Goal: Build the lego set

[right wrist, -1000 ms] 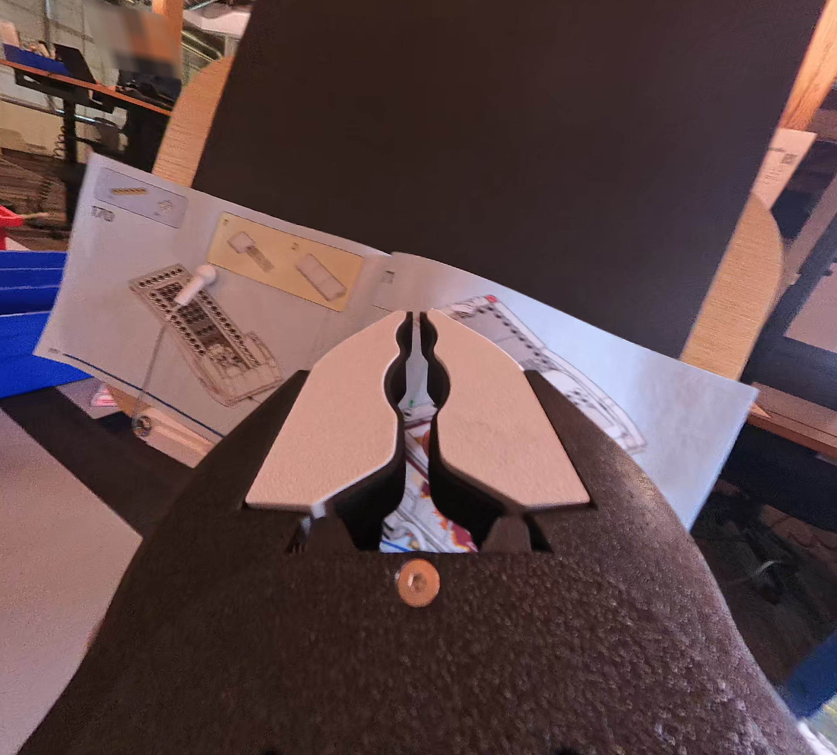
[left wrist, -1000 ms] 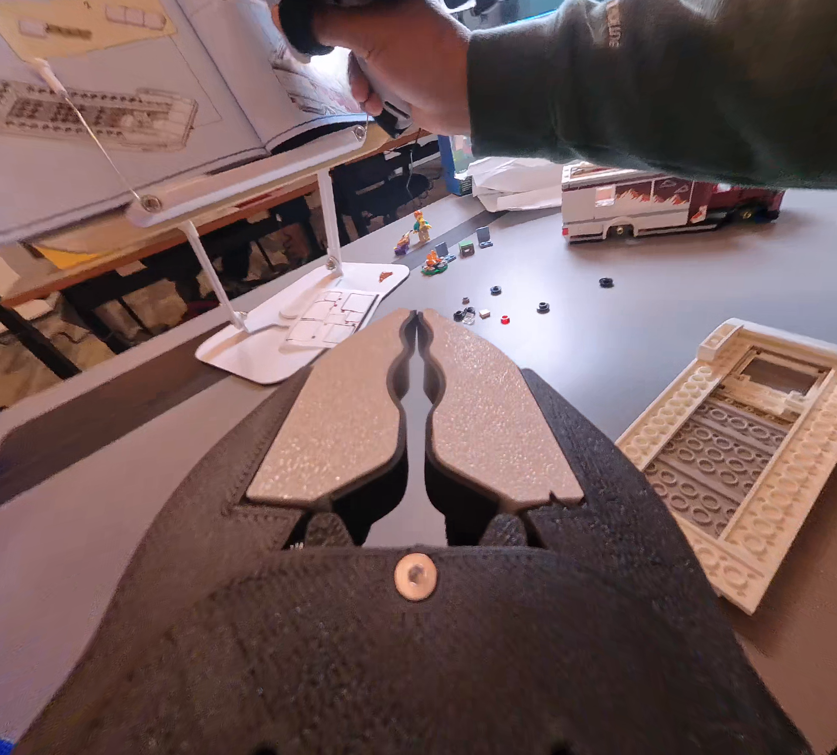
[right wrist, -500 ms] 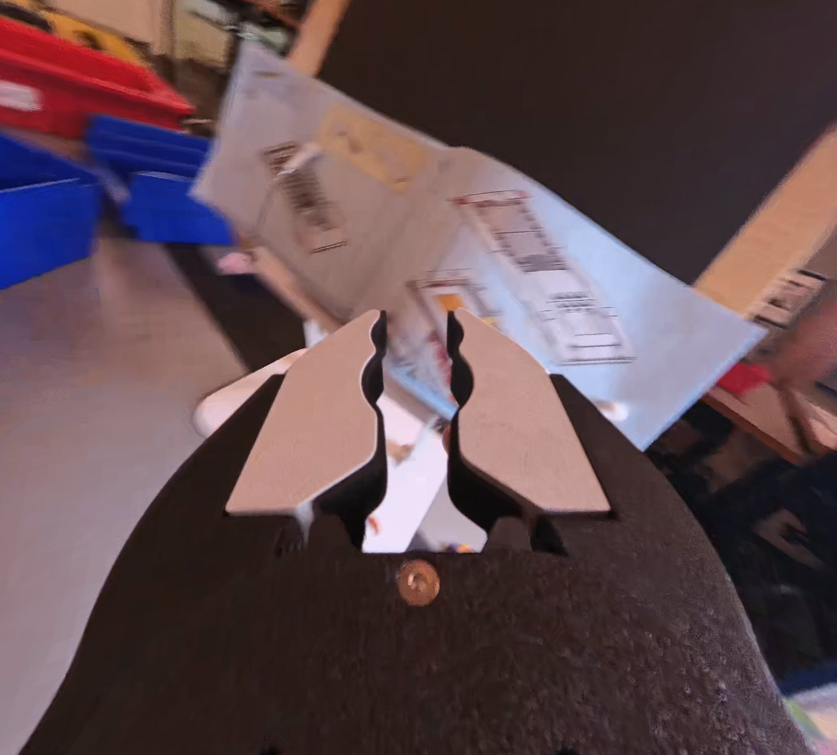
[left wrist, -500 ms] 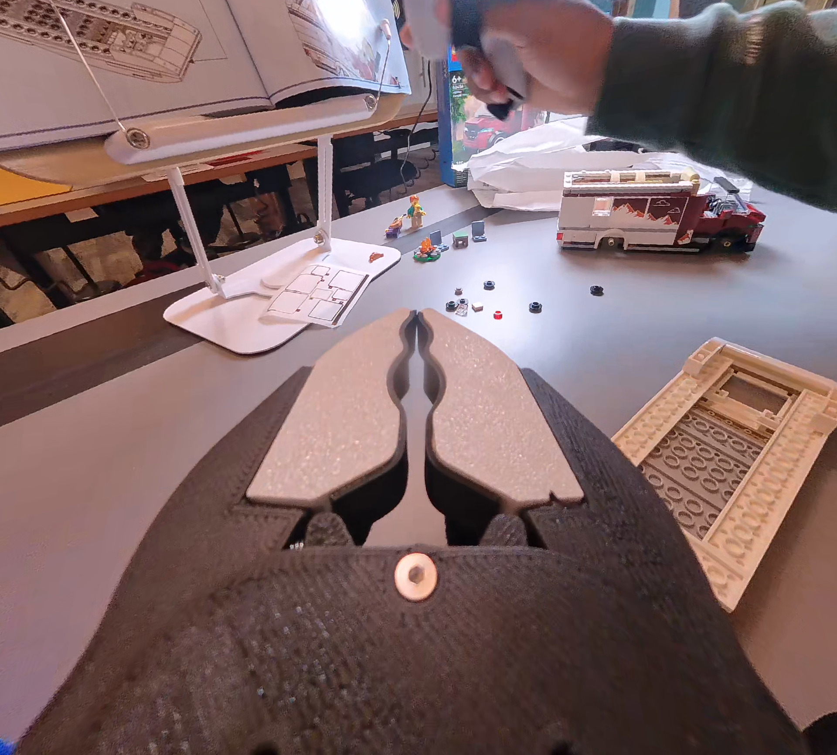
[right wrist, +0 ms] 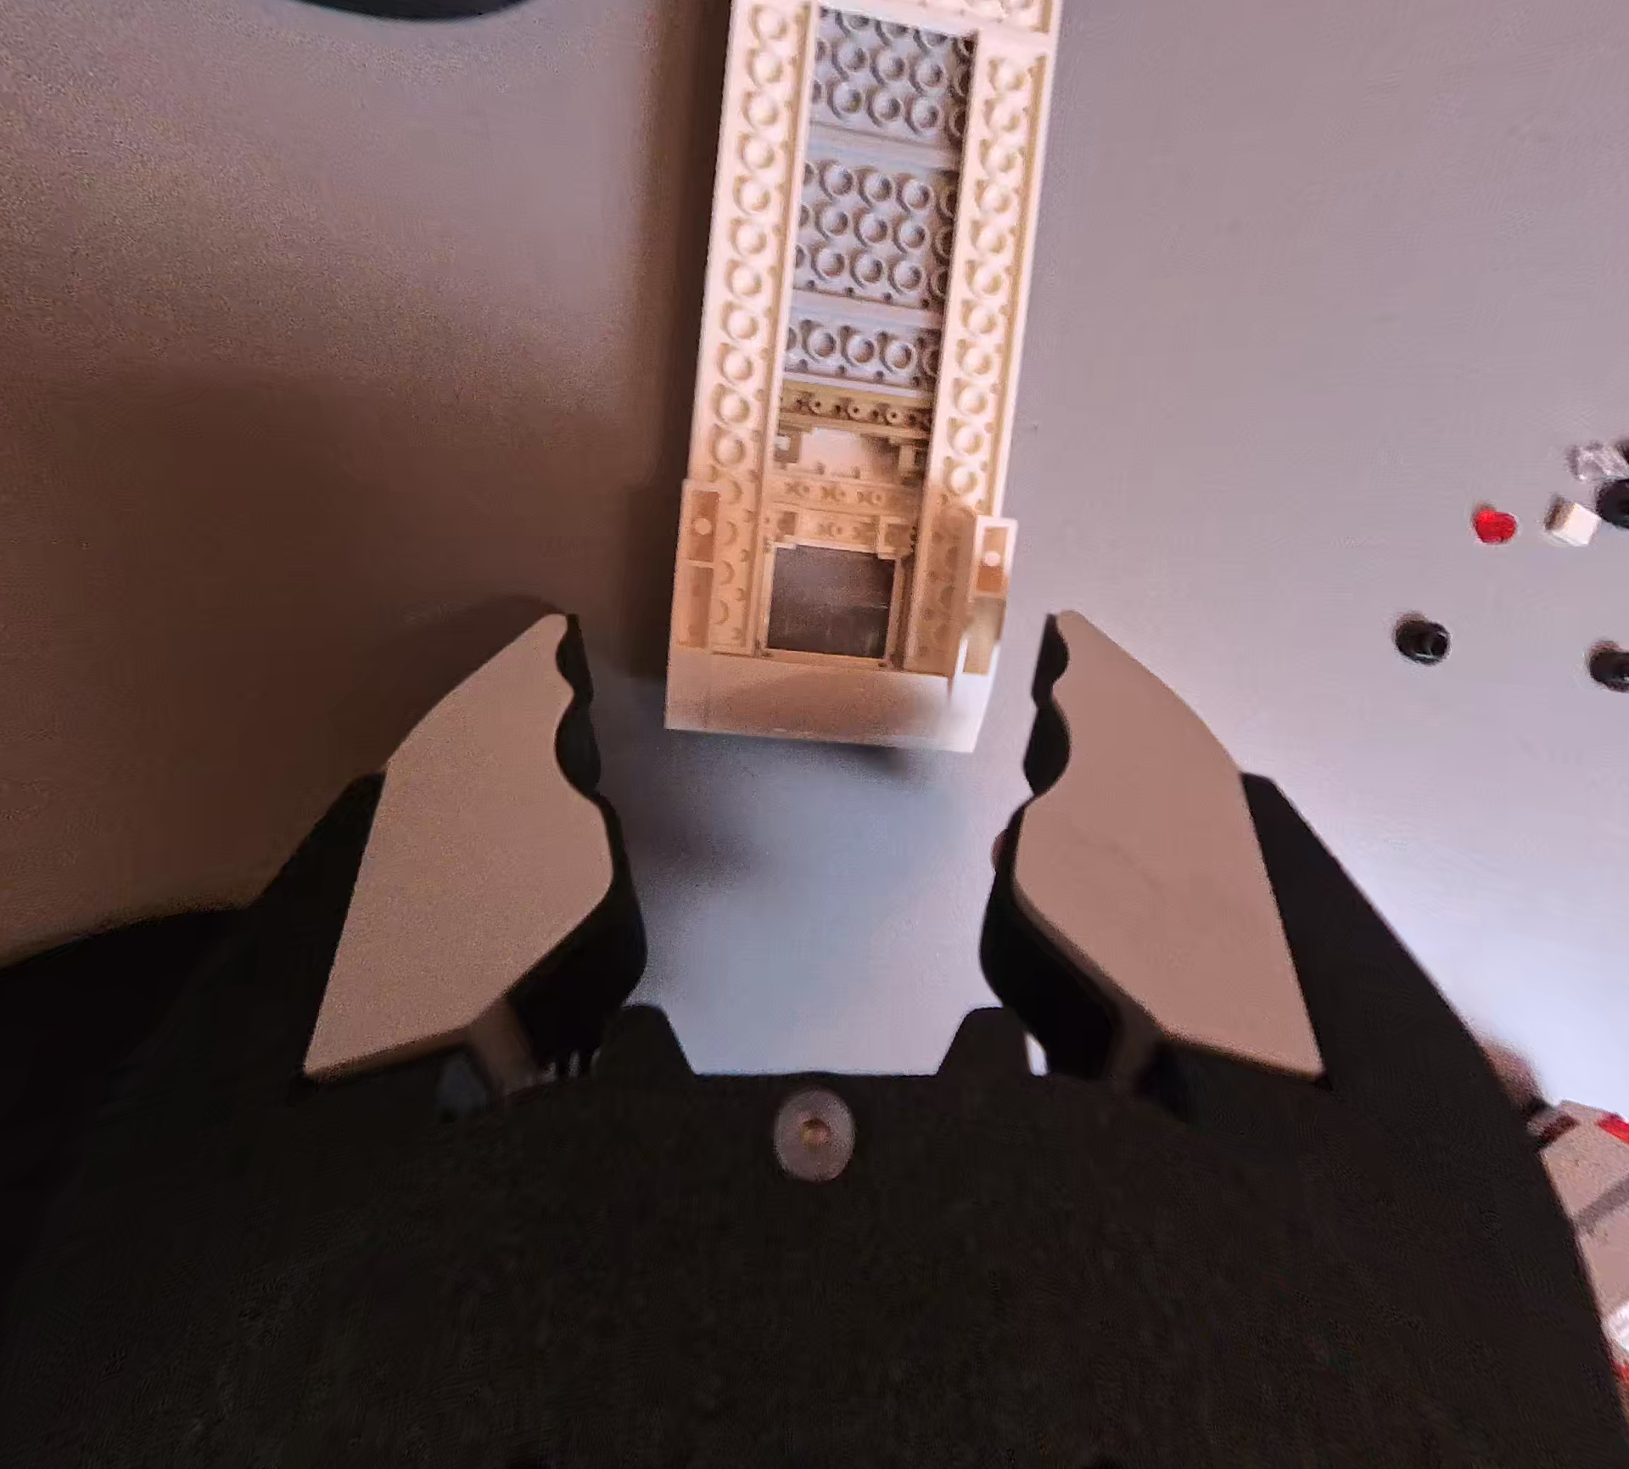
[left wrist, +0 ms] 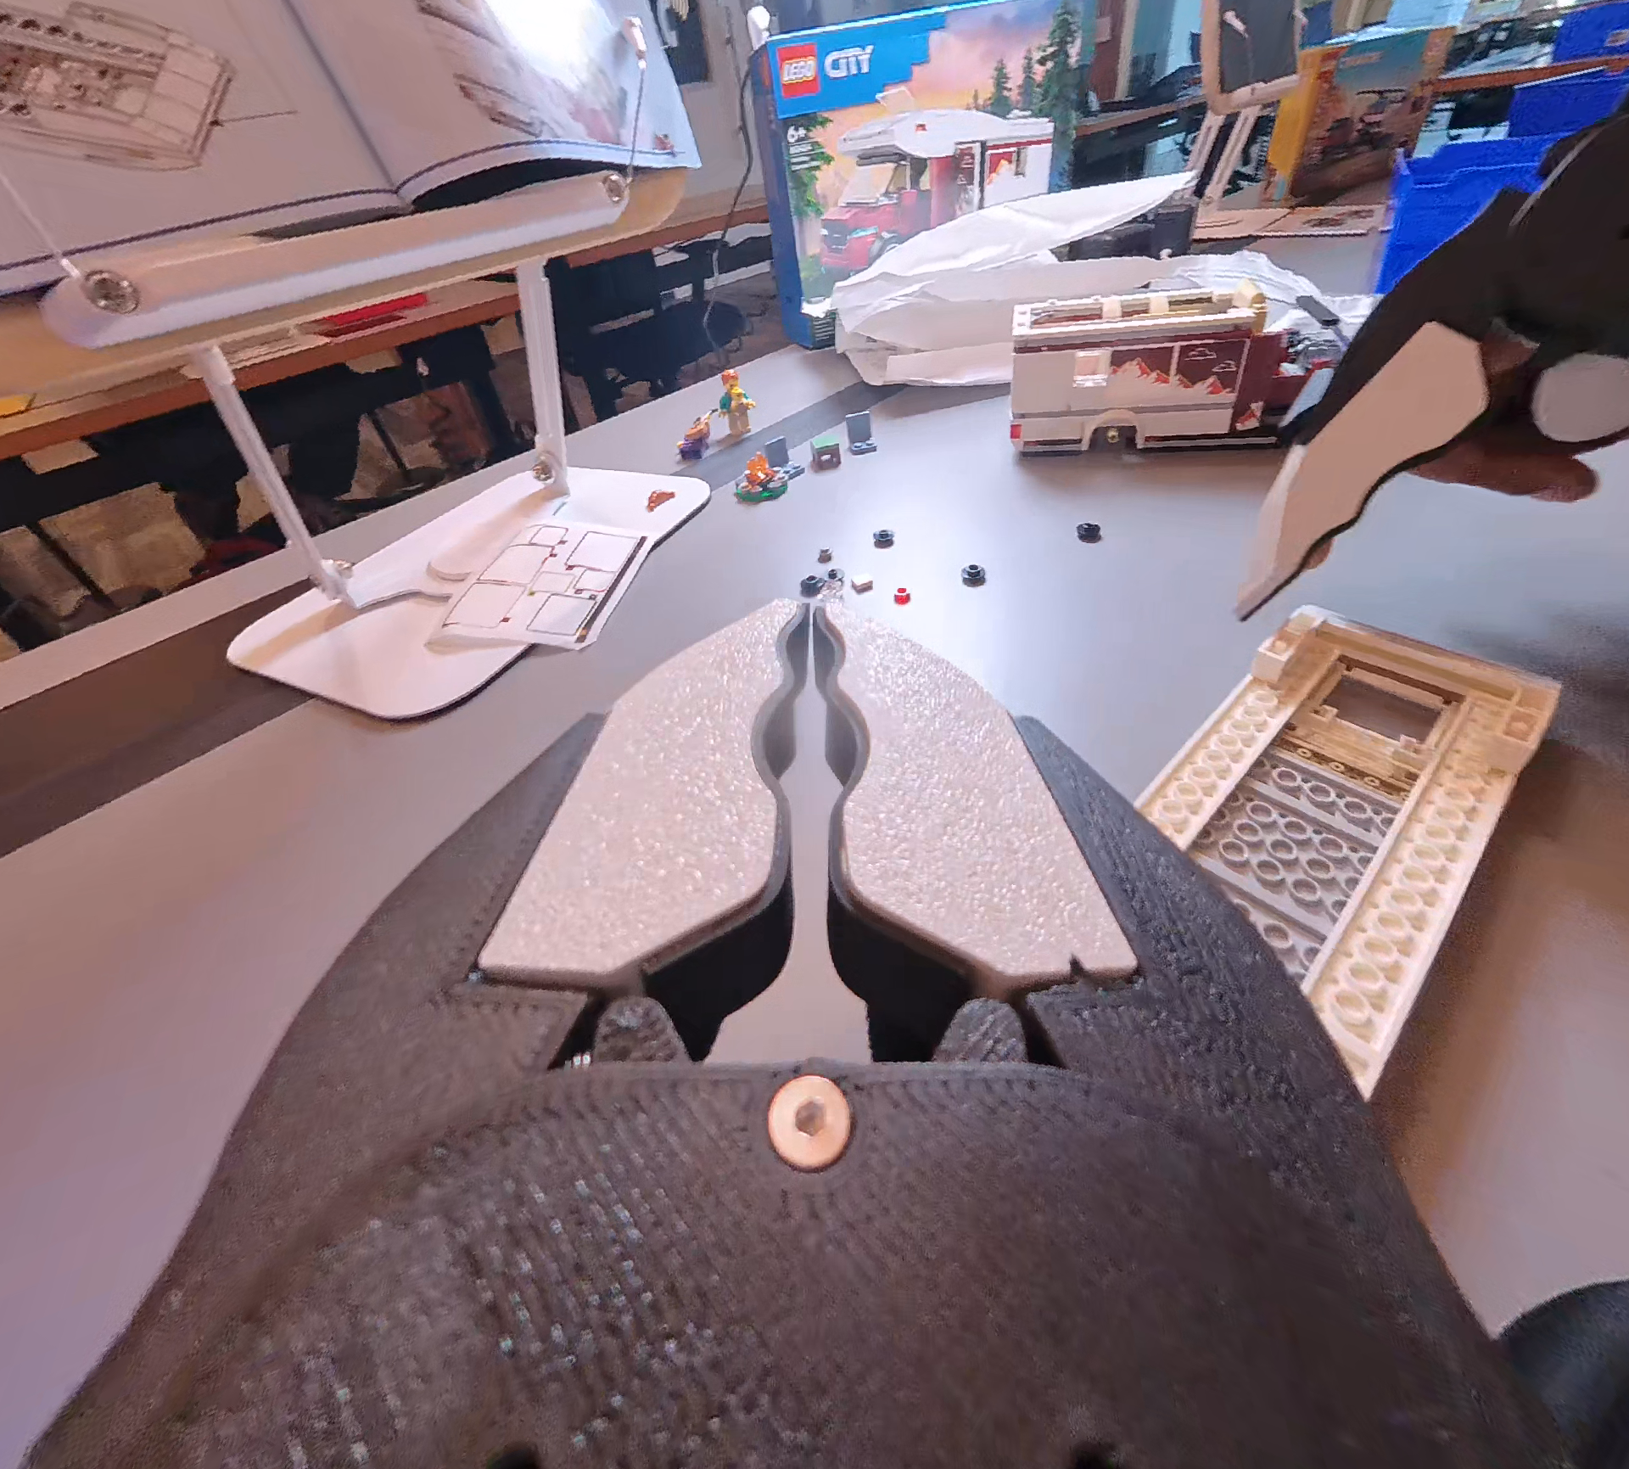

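My left gripper point(left wrist: 809, 615) is shut with nothing between its pads, low over the grey table point(left wrist: 264, 854). My right gripper point(right wrist: 811, 633) is open wide and empty, pointing down above the near end of a cream brick-built roof panel point(right wrist: 868, 298) that lies upside down on the table. The panel sits between and just beyond its fingertips, untouched. In the left wrist view the panel point(left wrist: 1349, 801) lies to the right, and the right gripper's finger point(left wrist: 1357, 466) hovers above its far end, held by a hand.
An open instruction booklet point(left wrist: 264, 60) rests on a white stand point(left wrist: 423, 615) at the left. Small loose bricks point(left wrist: 899, 595) lie ahead, also at the right in the right wrist view point(right wrist: 1494, 523). A toy camper van point(left wrist: 1146, 377), set box point(left wrist: 917, 131) and white paper bag point(left wrist: 987, 254) stand behind. Left tips to right tips: about 20 cm.
The right gripper left the booklet, swung down over the roof panel and opened wide. The left gripper stayed shut and tilted slightly, its view now reaching farther across the table.
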### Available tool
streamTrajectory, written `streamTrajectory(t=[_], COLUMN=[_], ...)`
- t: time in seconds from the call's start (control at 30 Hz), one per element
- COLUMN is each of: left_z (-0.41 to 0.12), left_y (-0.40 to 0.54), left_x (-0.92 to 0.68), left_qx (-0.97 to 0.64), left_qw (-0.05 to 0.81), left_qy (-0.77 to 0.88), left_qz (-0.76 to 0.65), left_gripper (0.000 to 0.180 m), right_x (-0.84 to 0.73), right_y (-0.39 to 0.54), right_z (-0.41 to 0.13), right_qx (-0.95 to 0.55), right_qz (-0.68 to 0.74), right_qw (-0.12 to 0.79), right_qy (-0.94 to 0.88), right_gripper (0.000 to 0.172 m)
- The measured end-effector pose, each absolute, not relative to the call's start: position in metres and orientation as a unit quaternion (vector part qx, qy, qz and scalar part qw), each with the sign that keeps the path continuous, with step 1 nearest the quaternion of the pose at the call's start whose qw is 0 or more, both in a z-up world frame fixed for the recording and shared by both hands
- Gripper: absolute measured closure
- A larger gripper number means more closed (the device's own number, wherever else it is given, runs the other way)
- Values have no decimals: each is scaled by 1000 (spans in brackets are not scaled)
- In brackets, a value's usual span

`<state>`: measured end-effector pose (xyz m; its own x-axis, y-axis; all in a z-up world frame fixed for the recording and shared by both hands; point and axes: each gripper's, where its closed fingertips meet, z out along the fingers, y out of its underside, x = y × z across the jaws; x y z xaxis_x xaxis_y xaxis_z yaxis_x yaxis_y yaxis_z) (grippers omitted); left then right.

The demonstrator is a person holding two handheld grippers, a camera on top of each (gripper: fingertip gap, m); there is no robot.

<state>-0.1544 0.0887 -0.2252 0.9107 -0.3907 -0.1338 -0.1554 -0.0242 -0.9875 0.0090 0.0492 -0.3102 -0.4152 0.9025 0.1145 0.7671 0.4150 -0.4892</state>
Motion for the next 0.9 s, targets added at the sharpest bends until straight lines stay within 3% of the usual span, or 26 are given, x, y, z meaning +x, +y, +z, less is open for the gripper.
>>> streamTrajectory(t=[0.1, 0.23, 0.3, 0.33, 0.43, 0.53, 0.63, 0.67, 0.9], left_z=[-223, -218, -215, -218, -240, -256, -268, -272, -277], left_y=[83, 60, 48, 44, 34, 33, 18, 17, 16], left_x=[-142, -108, -94, -89, -73, -64, -55, -55, -49], left_qx=[-697, -668, -660, -662, -673, -685, -680, -687, -733], left_qw=[673, 643, 617, 602, 562, 535, 498, 487, 417], left_qy=[221, 289, 313, 335, 413, 440, 479, 480, 421], left_qz=[-112, -237, -292, -294, -247, -224, -244, -244, -334], left_gripper=[176, 150, 126, 116, 107, 117, 160, 165, 172], right_x=[7, 6, 10, 10, 10, 11, 10, 9, 10], right_y=[50, 51, 47, 46, 44, 39, 35, 38, 55], right_z=[-314, -301, -291, -284, -267, -259, -259, -261, -250], right_qx=[-529, -608, -653, -665, -680, -671, -671, -679, -680], right_qz=[208, 303, 381, 421, 513, 565, 590, 591, 630], right_qw=[170, 101, 18, -12, -90, -120, -129, -124, -73], right_qy=[-805, -727, -654, -617, -517, -466, -431, -418, -369], right_gripper=[98, 99, 98, 98, 98, 98, 98, 98, 102])
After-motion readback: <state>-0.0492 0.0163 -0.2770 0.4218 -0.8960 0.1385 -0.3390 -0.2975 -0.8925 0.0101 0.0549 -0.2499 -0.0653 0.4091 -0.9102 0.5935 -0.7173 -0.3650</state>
